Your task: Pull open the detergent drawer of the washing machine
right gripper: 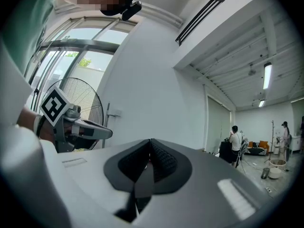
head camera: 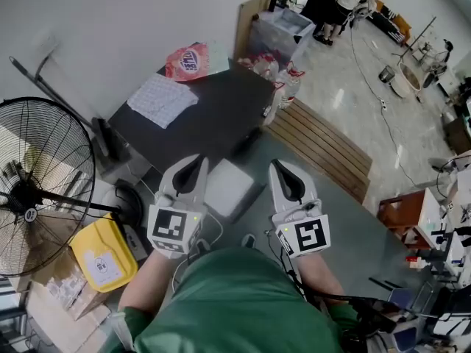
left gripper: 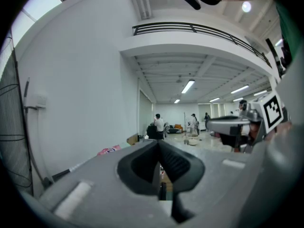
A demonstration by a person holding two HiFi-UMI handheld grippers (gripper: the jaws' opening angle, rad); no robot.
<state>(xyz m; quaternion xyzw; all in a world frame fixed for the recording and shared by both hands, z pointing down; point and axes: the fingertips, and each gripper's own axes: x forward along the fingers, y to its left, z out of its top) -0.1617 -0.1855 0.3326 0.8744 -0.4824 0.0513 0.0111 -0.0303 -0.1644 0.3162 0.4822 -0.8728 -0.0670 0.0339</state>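
Two tongs, the left tongs (head camera: 193,162) and right tongs (head camera: 284,168), are both fully closed on nothing, held level side by side before a person (head camera: 235,300) in a green top. No detergent drawer or washing machine can be picked out in any view — only a dark counter (head camera: 221,116) ahead — so the task seems unstarted: reaching, gripping and pulling all remain.

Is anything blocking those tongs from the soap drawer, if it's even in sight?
No drawer shows in any view. The left tongs and right tongs are shut and empty, and nothing visible stands directly before them.
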